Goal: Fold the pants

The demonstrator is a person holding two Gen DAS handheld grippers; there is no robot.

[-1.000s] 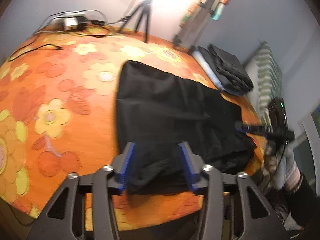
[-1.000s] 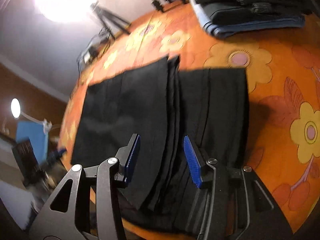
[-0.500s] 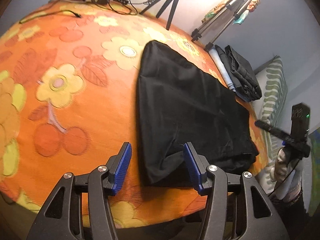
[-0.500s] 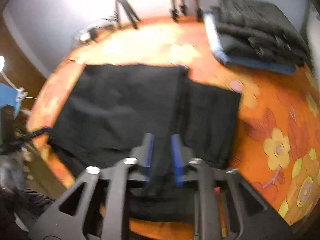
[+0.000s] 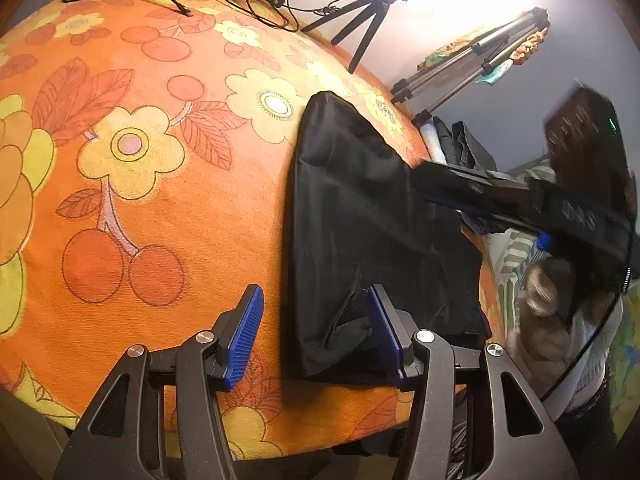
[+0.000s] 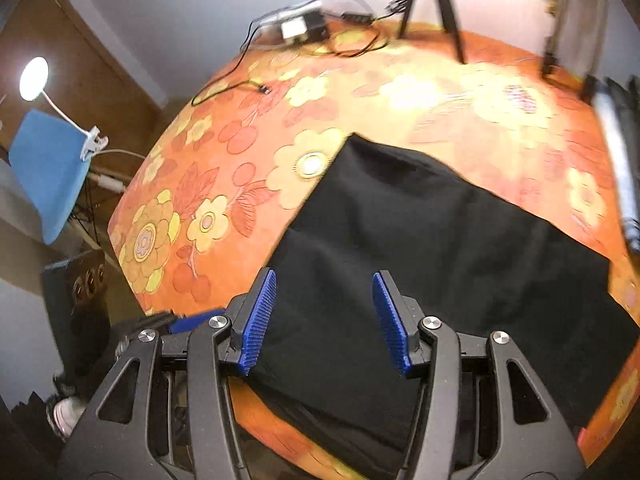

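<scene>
Orange floral tabletop [image 5: 140, 208] carries black pants [image 5: 360, 220] partly folded ahead of both released claws, left claw [image 5: 316, 332], right claw [image 6: 322, 320]; final folds remain.

The left gripper [image 5: 314, 330] is wide open, with a big gap between its two blue fingers [image 5: 244, 334]. It sits low, close to the near edge, and nothing is held in it. The right gripper [image 6: 326, 320] is wide open too, and its blue pads [image 6: 259, 322] grip nothing. It hangs up in the air and points forward and down. Seen from the left camera, the right gripper [image 5: 500, 196] reaches in from the right side, dark and a bit blurry. The person's hand [image 5: 548, 292] holds it from below, and that hand looks blurry as well.
</scene>
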